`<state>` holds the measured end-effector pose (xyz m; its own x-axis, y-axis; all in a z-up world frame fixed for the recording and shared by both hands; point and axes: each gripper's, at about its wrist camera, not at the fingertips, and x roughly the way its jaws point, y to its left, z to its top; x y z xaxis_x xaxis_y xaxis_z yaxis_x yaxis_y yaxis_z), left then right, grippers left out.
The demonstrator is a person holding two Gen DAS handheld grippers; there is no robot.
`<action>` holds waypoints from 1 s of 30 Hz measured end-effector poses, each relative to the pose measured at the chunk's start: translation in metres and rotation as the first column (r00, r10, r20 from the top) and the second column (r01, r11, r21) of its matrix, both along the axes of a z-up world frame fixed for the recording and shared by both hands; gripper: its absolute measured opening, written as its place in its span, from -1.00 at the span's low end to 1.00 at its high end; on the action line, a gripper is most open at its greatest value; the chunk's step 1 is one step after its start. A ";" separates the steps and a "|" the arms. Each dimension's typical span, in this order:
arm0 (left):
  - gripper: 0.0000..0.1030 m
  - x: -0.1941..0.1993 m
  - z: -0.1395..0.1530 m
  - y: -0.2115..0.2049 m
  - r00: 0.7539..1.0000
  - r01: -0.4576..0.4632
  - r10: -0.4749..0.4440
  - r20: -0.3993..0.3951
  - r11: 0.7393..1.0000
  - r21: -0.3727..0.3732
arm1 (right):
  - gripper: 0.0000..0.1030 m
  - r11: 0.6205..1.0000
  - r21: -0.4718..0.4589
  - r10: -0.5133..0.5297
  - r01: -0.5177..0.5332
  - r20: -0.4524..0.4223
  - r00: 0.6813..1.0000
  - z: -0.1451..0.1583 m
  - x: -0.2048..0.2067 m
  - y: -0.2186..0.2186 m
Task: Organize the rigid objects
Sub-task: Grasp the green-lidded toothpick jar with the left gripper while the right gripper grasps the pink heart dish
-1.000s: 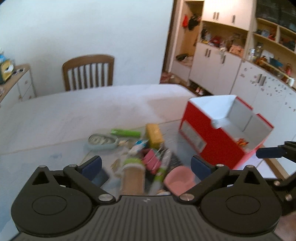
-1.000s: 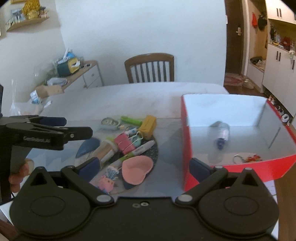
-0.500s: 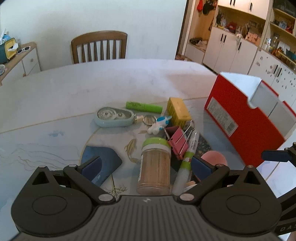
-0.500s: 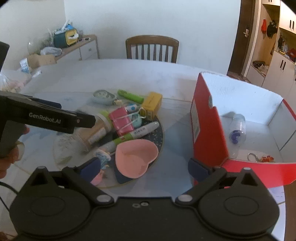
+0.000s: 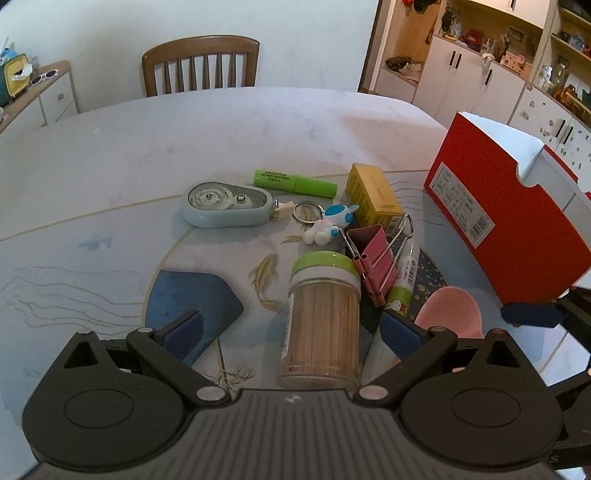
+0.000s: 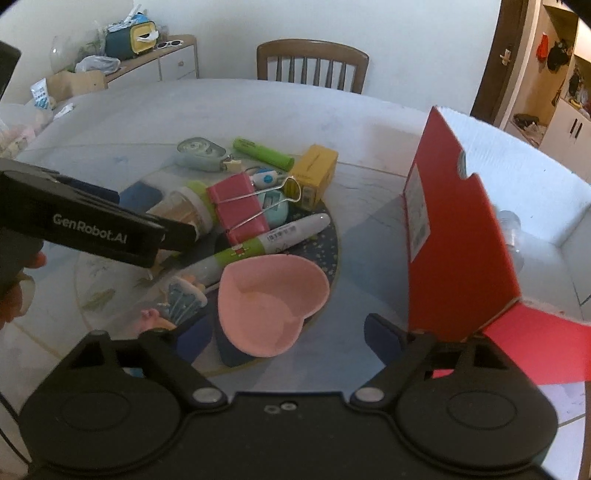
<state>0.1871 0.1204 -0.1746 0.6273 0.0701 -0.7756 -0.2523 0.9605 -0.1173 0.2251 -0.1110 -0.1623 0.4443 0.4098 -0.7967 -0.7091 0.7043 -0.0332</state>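
Where legible, left tongs, "GenRobot.AI"

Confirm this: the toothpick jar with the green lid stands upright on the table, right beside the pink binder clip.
Not upright. The toothpick jar lies on its side, its green lid toward the pink binder clip, as the left wrist view shows. The rest holds: it is on the table right beside the clip.

wooden chair standing against white wall | low sideboard sitting left of chair | white cupboards lining its right
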 end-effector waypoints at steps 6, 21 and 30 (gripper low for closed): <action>0.84 0.006 -0.003 0.001 1.000 0.014 -0.014 -0.007 1.000 -0.012 | 0.52 0.999 0.020 -0.045 0.046 -0.041 0.998 -0.007 0.004 0.004; 0.09 0.009 -0.007 -0.001 0.999 0.043 -0.045 -0.021 0.995 -0.085 | 0.08 0.995 0.040 -0.092 0.094 -0.055 0.994 -0.010 0.007 0.006; -0.18 0.006 -0.006 -0.005 0.999 0.041 -0.043 -0.022 0.995 -0.089 | -0.03 0.994 0.042 -0.100 0.102 -0.033 0.994 -0.008 0.003 0.002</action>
<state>0.1933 0.1154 -0.1804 0.6094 -0.0251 -0.7924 -0.2160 0.9564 -0.1964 0.2278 -0.1094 -0.1707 0.4606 0.3984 -0.7932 -0.6346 0.7726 0.0195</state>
